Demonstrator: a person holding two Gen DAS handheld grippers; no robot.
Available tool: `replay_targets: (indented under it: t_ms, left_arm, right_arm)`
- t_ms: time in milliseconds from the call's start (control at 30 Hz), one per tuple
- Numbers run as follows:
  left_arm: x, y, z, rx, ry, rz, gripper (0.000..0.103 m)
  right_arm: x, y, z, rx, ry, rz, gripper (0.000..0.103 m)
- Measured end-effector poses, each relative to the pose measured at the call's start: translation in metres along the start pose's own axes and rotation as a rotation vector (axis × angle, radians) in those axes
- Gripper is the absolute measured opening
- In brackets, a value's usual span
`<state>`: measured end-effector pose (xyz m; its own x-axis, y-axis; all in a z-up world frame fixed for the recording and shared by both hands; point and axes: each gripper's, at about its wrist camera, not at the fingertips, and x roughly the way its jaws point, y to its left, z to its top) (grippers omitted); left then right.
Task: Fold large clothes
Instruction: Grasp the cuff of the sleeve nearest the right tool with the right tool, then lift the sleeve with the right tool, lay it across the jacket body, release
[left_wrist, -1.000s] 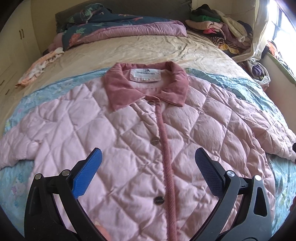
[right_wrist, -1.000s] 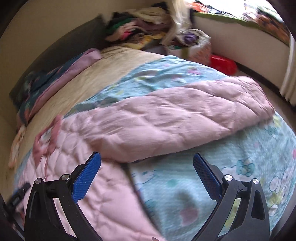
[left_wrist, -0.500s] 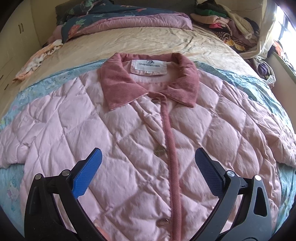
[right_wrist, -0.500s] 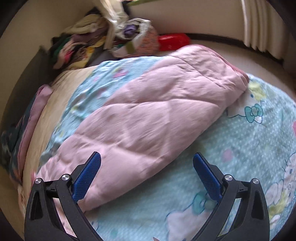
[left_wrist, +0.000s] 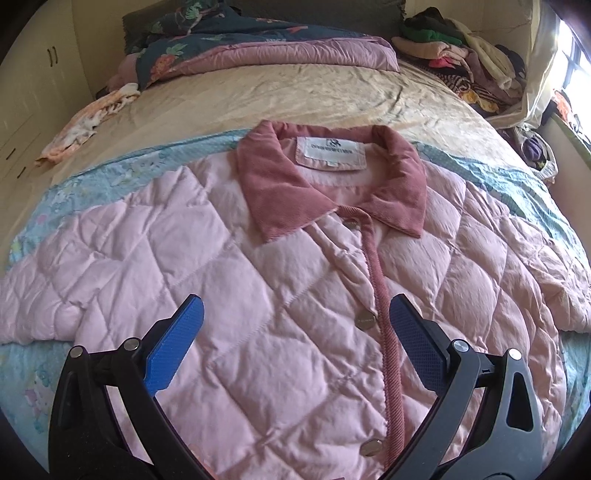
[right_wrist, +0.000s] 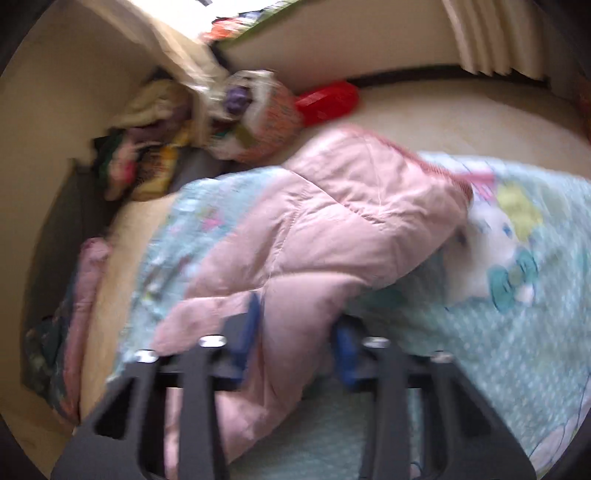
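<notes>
- While the pink quilted jacket (left_wrist: 280, 306) lay front-up and buttoned on the blue cartoon-print sheet (left_wrist: 122, 170), its corduroy collar (left_wrist: 332, 188) pointed toward the folded floral quilt (left_wrist: 236, 48) at the bed's far end, so its long axis ran from that quilt toward the camera.
- Over the jacket's chest, the left gripper (left_wrist: 295, 325) hung with its blue pads spread wide, one on each side of the button placket (left_wrist: 380, 295), with nothing between them.
- On the jacket's sleeve (right_wrist: 332, 229), which stretched out sideways from the body across the sheet, the right gripper (right_wrist: 295, 328) was closing, the padded fabric bunched between its blue pads; the view was blurred.
</notes>
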<state>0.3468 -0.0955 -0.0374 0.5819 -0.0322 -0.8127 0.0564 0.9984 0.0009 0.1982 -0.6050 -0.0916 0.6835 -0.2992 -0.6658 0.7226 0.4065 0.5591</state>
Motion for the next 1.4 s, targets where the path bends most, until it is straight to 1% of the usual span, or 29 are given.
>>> replay_targets:
  t_ms: [67, 200, 233, 267, 400, 600, 700, 800, 1000, 1200, 1400]
  left_arm:
    - [-0.004, 0.004, 0.001, -0.009, -0.005, -0.003, 0.094]
    - [-0.017, 0.014, 0.005, -0.037, -0.020, -0.015, 0.094]
    - [-0.021, 0.016, 0.006, -0.047, -0.025, -0.022, 0.094]
    - [-0.024, 0.018, 0.007, -0.054, -0.030, -0.028, 0.094]
    - [-0.040, 0.024, 0.011, -0.047, -0.059, -0.038, 0.094]
    - [-0.061, 0.044, 0.016, -0.067, -0.087, -0.051, 0.094]
    - [-0.066, 0.055, 0.017, -0.075, -0.075, -0.060, 0.094]
    - [-0.074, 0.066, 0.016, -0.079, -0.086, -0.060, 0.094]
    - [-0.085, 0.088, 0.016, -0.108, -0.108, -0.062, 0.094]
    - [-0.089, 0.111, 0.014, -0.148, -0.118, -0.070, 0.094]
    - [-0.089, 0.133, 0.009, -0.186, -0.122, -0.075, 0.094]
  right_arm:
    - [-0.016, 0.019, 0.004, -0.067, -0.027, 0.060, 0.018]
    - [-0.045, 0.062, 0.003, -0.199, -0.059, 0.150, 0.015]
    - [-0.055, 0.079, -0.001, -0.247, -0.070, 0.180, 0.015]
    - [-0.061, 0.088, -0.003, -0.273, -0.077, 0.194, 0.015]
    - [-0.090, 0.136, -0.018, -0.396, -0.100, 0.275, 0.014]
    - [-0.122, 0.199, -0.045, -0.509, -0.098, 0.382, 0.014]
    - [-0.139, 0.222, -0.062, -0.567, -0.120, 0.392, 0.014]
    - [-0.153, 0.247, -0.082, -0.642, -0.140, 0.408, 0.014]
    - [-0.169, 0.285, -0.122, -0.748, -0.143, 0.452, 0.014]
    - [-0.173, 0.317, -0.157, -0.830, -0.126, 0.506, 0.014]
    - [-0.170, 0.338, -0.196, -0.888, -0.095, 0.556, 0.014]
